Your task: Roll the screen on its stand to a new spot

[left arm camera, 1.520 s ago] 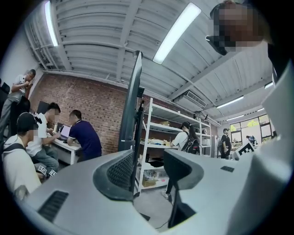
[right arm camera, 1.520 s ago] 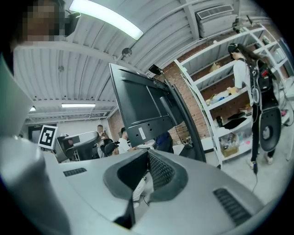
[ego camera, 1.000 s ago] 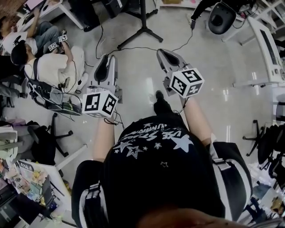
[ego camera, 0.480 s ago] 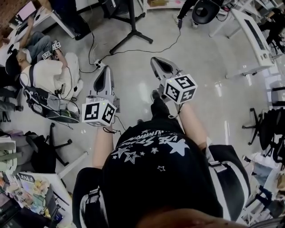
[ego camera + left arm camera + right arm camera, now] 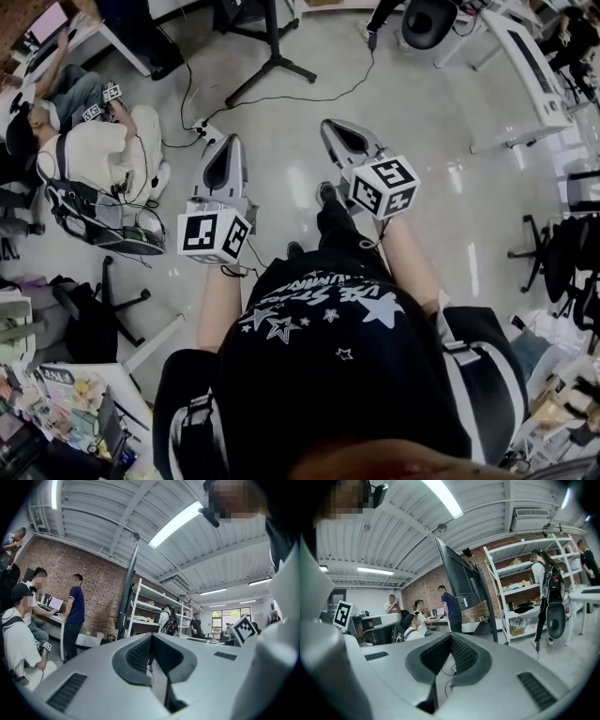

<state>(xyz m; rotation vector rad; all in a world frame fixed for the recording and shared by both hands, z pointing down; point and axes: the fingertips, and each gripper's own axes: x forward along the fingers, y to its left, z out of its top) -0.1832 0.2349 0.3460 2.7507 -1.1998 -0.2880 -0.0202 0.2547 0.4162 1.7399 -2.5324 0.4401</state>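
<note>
The screen [image 5: 457,576] is a large dark panel on a black wheeled stand [image 5: 274,56]. It stands a few steps ahead of me, and both grippers are well short of it. In the left gripper view the screen [image 5: 127,592] shows edge-on before a brick wall. My left gripper [image 5: 228,142] is held out level over the pale floor with its jaws shut on nothing. My right gripper [image 5: 336,127] is beside it, a little further ahead. Its jaws meet at the tips, also with nothing in them. Each gripper view shows its own closed tips: left gripper [image 5: 151,637], right gripper [image 5: 451,637].
Black cables [image 5: 281,94] trail across the floor from the stand's legs. A person [image 5: 103,141] sits at the left with bags and a black chair [image 5: 94,309] nearby. A white desk [image 5: 534,75] and an office chair [image 5: 431,19] are at the right. White shelves [image 5: 154,611] and standing people lie beyond.
Both grippers have been carried a short way ahead over the floor towards the stand, with me walking behind them. Neither holds anything.
</note>
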